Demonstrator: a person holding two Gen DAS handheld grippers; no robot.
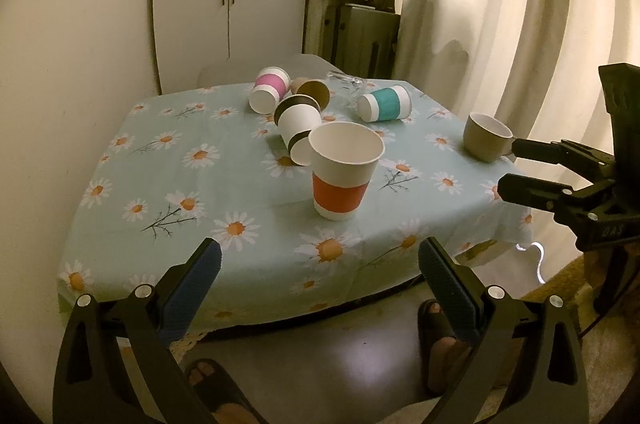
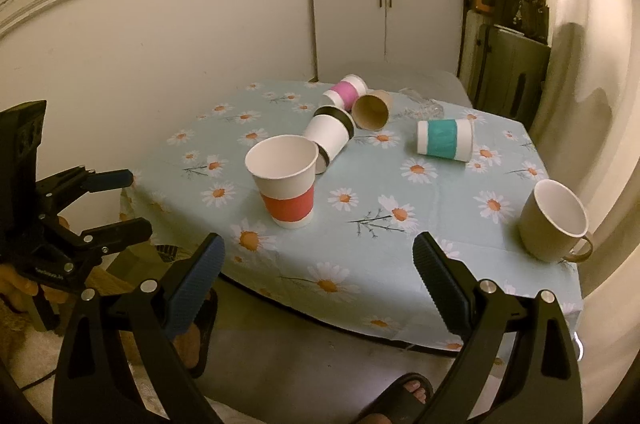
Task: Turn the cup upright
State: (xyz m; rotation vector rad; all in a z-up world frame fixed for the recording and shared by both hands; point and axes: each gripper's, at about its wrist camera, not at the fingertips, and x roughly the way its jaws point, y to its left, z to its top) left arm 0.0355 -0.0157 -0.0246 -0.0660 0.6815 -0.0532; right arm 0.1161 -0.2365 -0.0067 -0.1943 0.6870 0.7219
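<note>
Both tools, left (image 1: 320, 272) and right (image 2: 318, 266), gape wide, empty. The black-banded cup (image 1: 298, 128) lies toppled mid-bench at twelve o'clock, axis seemingly toward us; neither arm clearly nearer.

The table (image 1: 120, 208) wears a smooth, matt cloth printed with daisies. The orange-banded cup (image 1: 343, 171) near the front edge looks like matt paper, as do the black-banded cup (image 1: 298, 128), pink-banded cup (image 1: 269, 89), teal-banded cup (image 1: 385, 103) and plain brown cup (image 1: 314, 92) towards the far edge. The mug (image 2: 554, 224) by the right edge is glazed ceramic, faintly glossy. The fingers (image 1: 192, 298) of the left gripper (image 1: 320, 292) carry ribbed blue pads on matt black plastic with shiny metal rivets.
</note>
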